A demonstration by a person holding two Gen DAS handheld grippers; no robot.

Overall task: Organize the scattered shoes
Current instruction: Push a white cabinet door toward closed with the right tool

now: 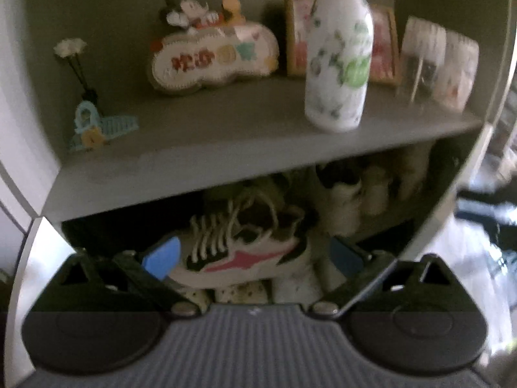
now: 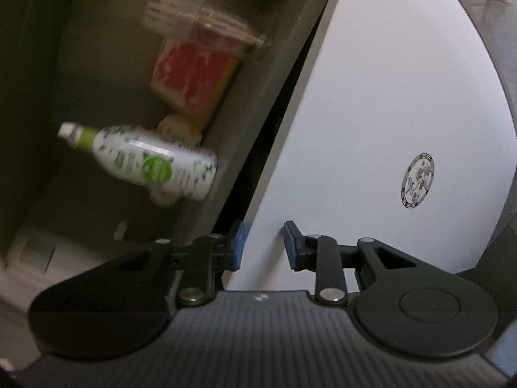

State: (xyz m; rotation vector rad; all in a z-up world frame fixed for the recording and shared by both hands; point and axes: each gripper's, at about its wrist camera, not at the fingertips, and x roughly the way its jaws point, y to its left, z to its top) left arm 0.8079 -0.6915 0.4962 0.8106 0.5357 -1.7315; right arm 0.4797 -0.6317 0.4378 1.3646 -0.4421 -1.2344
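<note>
Left gripper [image 1: 255, 255] clamps a white sneaker with pink stripe [image 1: 239, 255], long axis horizontal, toe at frame left. Right gripper [image 2: 263, 245] stands parted, empty, against a white cabinet door [image 2: 371, 113].

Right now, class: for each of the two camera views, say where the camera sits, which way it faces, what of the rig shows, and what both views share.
Left wrist: on the left gripper, facing the grey shelf unit; its blue pads flank a white-and-pink sneaker at the lower compartment.
Right wrist: on the right gripper, rolled sideways, facing a white cabinet door; jaws slightly apart, nothing between.
Shared: the white-and-green bottle on the shelf.
</note>
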